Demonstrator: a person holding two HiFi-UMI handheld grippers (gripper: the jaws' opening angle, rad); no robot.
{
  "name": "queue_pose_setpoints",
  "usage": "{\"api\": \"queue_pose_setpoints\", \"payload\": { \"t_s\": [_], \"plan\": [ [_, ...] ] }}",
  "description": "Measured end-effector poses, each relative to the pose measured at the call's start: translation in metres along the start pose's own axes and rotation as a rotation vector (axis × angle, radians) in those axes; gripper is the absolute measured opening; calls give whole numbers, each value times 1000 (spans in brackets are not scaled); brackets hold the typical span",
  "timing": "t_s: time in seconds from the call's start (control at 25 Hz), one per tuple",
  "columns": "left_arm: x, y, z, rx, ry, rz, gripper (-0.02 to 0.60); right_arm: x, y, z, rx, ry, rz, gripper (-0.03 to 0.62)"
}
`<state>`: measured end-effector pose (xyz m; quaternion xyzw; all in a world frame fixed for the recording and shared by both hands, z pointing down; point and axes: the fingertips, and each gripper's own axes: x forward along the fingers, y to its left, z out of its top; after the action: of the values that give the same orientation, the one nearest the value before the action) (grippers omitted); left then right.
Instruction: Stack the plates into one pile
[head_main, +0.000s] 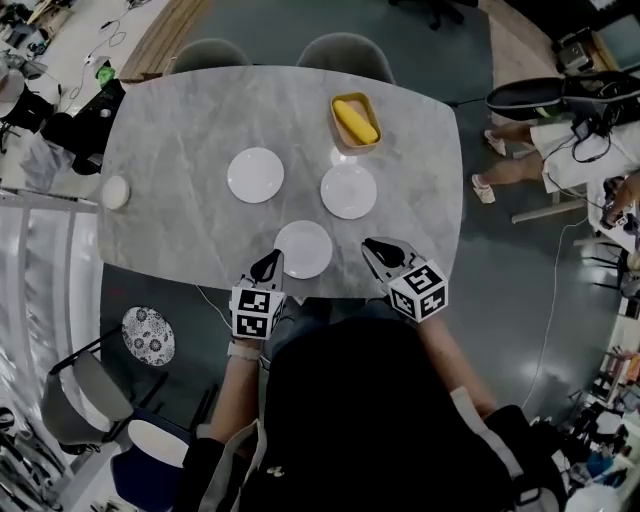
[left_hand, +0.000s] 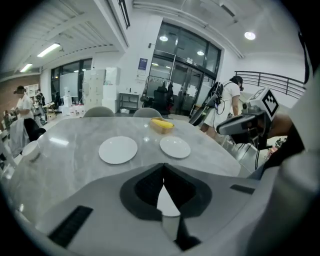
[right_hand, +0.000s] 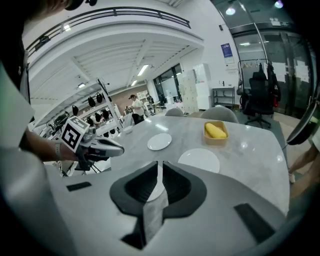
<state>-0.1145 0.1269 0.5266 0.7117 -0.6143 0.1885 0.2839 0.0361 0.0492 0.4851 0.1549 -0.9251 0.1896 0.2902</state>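
With stacking seemingly just starting, the left gripper (head_main: 268, 266) and right gripper (head_main: 375, 250), both pressed together and empty, are flanking the nearest plate (head_main: 303, 249), a second plate (head_main: 255, 175) and third plate (head_main: 349, 191) lying farther ahead on the bench (head_main: 180, 130); next, one gripper probably must spread to pinch a rim.

Right gripper (right_hand: 159, 165), fingers together, near plate (right_hand: 199, 161), far plate (right_hand: 159, 141) on marble table (right_hand: 250, 150), left gripper (right_hand: 120, 148) alongside

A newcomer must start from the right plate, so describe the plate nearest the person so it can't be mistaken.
Find the grey marble table, where three white plates form a triangle. The nearest plate sits alone by the near edge, between the left gripper and right gripper. The left rear plate and right rear plate lie farther back, toward the tray.
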Motion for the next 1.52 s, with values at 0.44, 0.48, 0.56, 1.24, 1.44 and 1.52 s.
{"api": "queue_pose_setpoints", "payload": {
  "t_s": [0.44, 0.48, 0.56, 1.24, 1.44, 1.52],
  "plan": [
    [32, 20, -63, 61, 168, -93, 9, 57, 16, -30, 70, 50, -32, 21],
    [35, 18, -66, 60, 176, -99, 9, 61, 16, -35, 73, 58, -31, 21],
    [40, 14, -71, 61, 192, -110, 9, 70, 15, -45, 82, 72, -30, 21],
    [71, 11, -123, 53, 376, -86, 9, 123, -8, -104, 233, 198, 30, 141],
    [75, 14, -122, 78, 363, -59, 9, 129, -3, -113, 258, 249, 77, 146],
    [76, 16, -123, 74, 372, -46, 9, 132, 1, -114, 262, 265, 103, 146]
  ]
}}
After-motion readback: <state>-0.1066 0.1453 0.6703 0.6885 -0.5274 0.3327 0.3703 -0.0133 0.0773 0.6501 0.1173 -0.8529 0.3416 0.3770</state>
